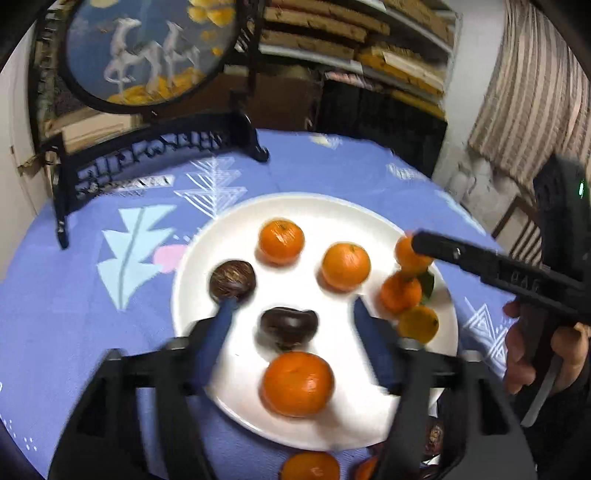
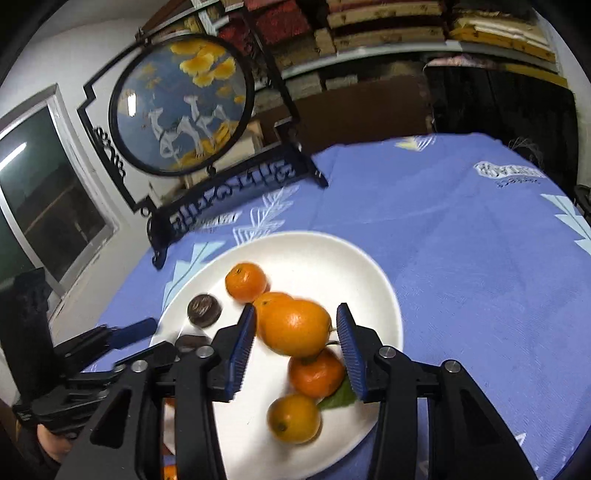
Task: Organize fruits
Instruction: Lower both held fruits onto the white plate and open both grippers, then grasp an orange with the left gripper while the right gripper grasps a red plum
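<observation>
- Behind both claws, shelves of blurred stacked goods (image 2: 388, 26) fill the room's back wall.
- Under them, the bench (image 2: 461, 258) wears a blue patterned cloth.
- Ahead of the left claw (image 1: 291, 314), spread wide and empty, a white plate (image 1: 236, 369) carries oranges and dark fruit.
- Between the right claw's (image 2: 297, 325) parted pads, untouched, sits an orange (image 2: 295, 326); fruit at the near edge is cut off.

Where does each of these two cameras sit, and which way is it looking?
Left wrist view: rides the left gripper, looking down past its open blue fingers at the white plate; a hand holding the right gripper shows on the right.
Right wrist view: rides the right gripper, its fingers either side of an orange fruit; the left gripper sits at the left edge.
Shared: the plate, the purple tablecloth, the round framed picture.
</observation>
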Tool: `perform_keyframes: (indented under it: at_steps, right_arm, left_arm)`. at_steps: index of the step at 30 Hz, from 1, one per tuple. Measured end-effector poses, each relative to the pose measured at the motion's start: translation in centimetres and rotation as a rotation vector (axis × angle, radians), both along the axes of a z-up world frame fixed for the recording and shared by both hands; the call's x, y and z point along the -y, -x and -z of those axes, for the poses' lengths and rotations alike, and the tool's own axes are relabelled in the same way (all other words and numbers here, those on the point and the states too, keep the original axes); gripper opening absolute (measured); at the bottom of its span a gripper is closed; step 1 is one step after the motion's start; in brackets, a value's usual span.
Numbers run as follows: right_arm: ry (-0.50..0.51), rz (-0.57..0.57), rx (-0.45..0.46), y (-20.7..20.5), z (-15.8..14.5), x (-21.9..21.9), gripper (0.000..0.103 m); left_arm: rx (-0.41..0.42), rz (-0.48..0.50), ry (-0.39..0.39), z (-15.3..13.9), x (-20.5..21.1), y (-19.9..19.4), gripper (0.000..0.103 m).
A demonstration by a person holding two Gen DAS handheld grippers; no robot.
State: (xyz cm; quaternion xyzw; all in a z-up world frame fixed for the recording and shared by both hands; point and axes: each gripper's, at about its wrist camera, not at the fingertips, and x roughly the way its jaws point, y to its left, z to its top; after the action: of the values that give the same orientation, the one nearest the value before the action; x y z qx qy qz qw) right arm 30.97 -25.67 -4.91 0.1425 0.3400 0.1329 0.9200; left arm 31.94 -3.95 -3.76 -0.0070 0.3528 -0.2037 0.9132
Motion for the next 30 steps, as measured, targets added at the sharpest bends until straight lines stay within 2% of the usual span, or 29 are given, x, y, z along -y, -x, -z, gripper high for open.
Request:
perform_keyframes:
  at_steps: [3, 7, 14, 17, 20, 26, 27, 28, 29, 30]
  right_arm:
    - [-0.04, -0.003, 0.024, 1.4, -0.2, 0.7, 0.051]
    - [-0.059, 0.0, 0.072, 4.6, -0.9, 1.7, 0.054]
    - [-0.149, 0.047, 0.035, 9.9, 0.8, 4.8, 0.058]
    - [-0.106, 0.095, 0.046, 12.0, 1.4, 5.4, 0.058]
    - [-0.105, 0.094, 0.046, 13.4, 1.9, 5.5, 0.058]
    - [-0.072, 0.077, 0.034, 15.7, 2.4, 4.7, 0.058]
    - [-0.062, 0.072, 0.028, 16.2, 2.4, 4.4, 0.058]
    - [-0.051, 0.064, 0.022, 16.6, 2.5, 4.2, 0.058]
    - [-0.034, 0.051, 0.013, 17.0, 2.7, 3.8, 0.058]
    - [-0.025, 0.043, 0.009, 17.4, 2.8, 3.6, 0.058]
  left_arm:
    - [0.026, -0.015, 0.049, -0.6, -1.5, 1.3, 0.077]
    - [-0.006, -0.016, 0.074, -0.3, -2.5, 2.9, 0.078]
    - [-0.044, 0.047, 0.013, 1.6, -2.9, 9.9, 0.077]
    - [-0.053, 0.061, -0.025, 2.4, -3.3, 12.6, 0.077]
    - [-0.055, 0.059, -0.054, 2.8, -3.9, 14.7, 0.077]
    - [-0.078, 0.011, -0.089, 3.8, -4.4, 16.3, 0.077]
    - [-0.075, 0.001, -0.095, 3.8, -4.4, 16.2, 0.077]
    - [-0.076, -0.005, -0.104, 3.8, -4.2, 16.1, 0.071]
    - [-0.081, -0.011, -0.125, 3.9, -3.8, 15.8, 0.06]
    - [-0.091, -0.014, -0.15, 4.1, -3.4, 15.5, 0.055]
